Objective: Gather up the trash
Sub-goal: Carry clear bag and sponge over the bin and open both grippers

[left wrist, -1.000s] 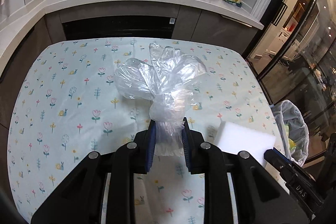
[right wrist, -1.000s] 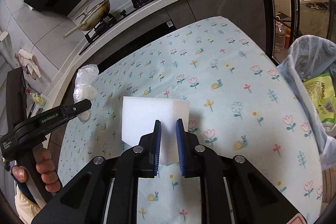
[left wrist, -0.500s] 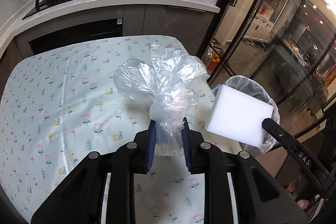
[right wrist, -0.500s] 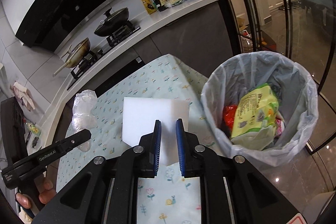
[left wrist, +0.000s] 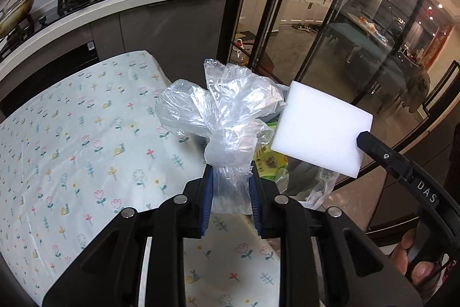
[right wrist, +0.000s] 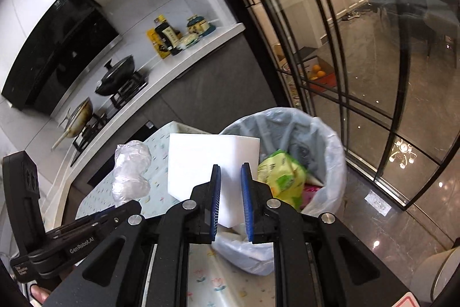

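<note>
Carrying both loads past the table edge, the left gripper [left wrist: 230, 186] pinches the crumpled clear plastic bag [left wrist: 221, 117] and the right gripper [right wrist: 231, 189] pinches the white foam block [right wrist: 210, 160]; each should release only once the lined bin [right wrist: 330, 146], ahead of the right gripper, sits squarely beneath.

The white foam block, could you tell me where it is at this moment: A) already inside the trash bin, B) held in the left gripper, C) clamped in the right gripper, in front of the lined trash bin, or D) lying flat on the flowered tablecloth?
C: the white foam block sits clamped in the right gripper, raised in front of the lined trash bin.
</note>
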### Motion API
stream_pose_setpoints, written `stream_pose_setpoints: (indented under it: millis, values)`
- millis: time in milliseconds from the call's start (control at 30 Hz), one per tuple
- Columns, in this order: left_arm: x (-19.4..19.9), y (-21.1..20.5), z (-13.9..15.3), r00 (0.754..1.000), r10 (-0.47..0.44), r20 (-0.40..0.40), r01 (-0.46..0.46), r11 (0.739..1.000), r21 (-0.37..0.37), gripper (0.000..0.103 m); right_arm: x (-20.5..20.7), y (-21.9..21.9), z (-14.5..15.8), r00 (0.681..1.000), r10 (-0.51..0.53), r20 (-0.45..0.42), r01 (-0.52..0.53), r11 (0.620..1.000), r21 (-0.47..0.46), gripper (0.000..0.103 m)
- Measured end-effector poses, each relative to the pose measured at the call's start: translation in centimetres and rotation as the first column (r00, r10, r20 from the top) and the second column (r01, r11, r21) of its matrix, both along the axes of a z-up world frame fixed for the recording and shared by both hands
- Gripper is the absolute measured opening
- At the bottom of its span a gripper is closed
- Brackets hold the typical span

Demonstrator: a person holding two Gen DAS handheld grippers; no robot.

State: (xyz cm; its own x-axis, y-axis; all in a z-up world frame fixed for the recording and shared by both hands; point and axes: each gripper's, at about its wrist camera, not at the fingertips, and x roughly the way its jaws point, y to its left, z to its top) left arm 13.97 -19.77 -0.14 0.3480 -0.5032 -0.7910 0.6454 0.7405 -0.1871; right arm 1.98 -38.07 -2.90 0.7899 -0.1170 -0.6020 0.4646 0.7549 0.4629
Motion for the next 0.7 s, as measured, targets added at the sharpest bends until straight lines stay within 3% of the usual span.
stream_pose_setpoints:
  millis: [500,700]
  values:
    - [0.8,-5.7,-1.9,0.997,-0.073,-0.022,0.074,0.996,0.044,0.025,-0.6,-3.9,-0.9,0.998,-0.06,0.003,0.06,0.998,0.026,0.014]
    - [1.2,-5.2,-1.0,0.999,-0.049,-0.008,0.049,0.999,0.008,0.048,-0.4,-4.2,-1.1,0.998,-0.062,0.003,0.062,0.998,0.03,0.014]
